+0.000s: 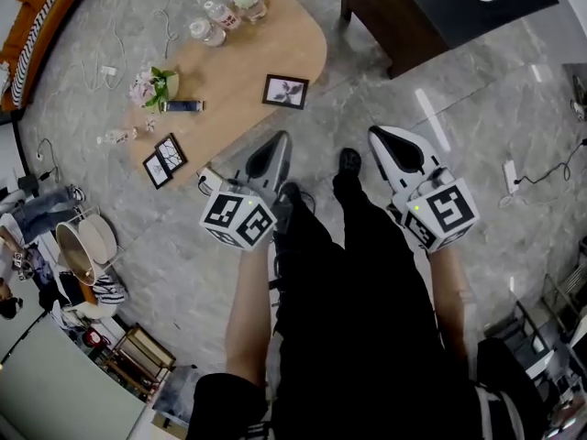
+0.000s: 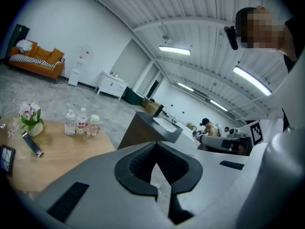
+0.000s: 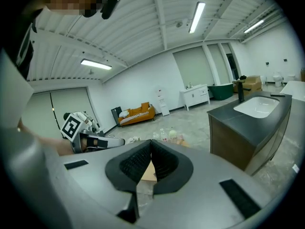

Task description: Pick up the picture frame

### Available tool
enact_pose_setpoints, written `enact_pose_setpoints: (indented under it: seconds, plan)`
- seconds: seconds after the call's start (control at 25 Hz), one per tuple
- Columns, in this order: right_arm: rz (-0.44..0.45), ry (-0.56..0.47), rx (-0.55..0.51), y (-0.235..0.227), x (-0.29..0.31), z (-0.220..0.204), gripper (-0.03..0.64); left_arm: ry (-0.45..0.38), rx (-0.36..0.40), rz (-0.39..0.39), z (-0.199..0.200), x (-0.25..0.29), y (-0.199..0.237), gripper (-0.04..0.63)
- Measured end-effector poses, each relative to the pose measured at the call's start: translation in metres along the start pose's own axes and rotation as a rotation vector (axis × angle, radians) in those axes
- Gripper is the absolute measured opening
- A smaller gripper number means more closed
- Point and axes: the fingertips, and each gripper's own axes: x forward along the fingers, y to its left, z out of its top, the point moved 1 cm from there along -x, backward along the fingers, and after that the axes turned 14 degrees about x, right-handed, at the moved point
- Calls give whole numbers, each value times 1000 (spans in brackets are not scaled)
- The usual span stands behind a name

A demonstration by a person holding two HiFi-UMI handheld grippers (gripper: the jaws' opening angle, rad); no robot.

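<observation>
A black picture frame [image 1: 285, 92] lies flat on the near right part of the oval wooden table [image 1: 248, 58]. Two smaller black frames [image 1: 165, 160] lie side by side at the table's left end; one of them shows cut off at the edge of the left gripper view [image 2: 5, 159]. My left gripper [image 1: 279, 143] [image 2: 155, 145] hangs over the floor just off the table's near edge, shut and empty. My right gripper [image 1: 382, 138] [image 3: 151, 141] is further right over the floor, jaws together with nothing between them.
On the table stand bottles [image 1: 218, 15] [image 2: 76, 121], a flower pot [image 1: 154, 86] [image 2: 29, 119] and a dark strap-like item [image 1: 182, 106]. A dark sink cabinet [image 1: 431, 12] [image 3: 252, 120] stands to the right. Cables [image 1: 119, 44] trail on the marble floor. An orange sofa [image 1: 37, 21] is at far left.
</observation>
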Motion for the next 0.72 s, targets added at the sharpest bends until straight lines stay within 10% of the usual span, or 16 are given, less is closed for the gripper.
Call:
enact_pose_setpoints:
  seconds: [0.72]
  plan:
    - [15,198,9,-57,85,-99,12,114,-234,7,-177,75,106,14]
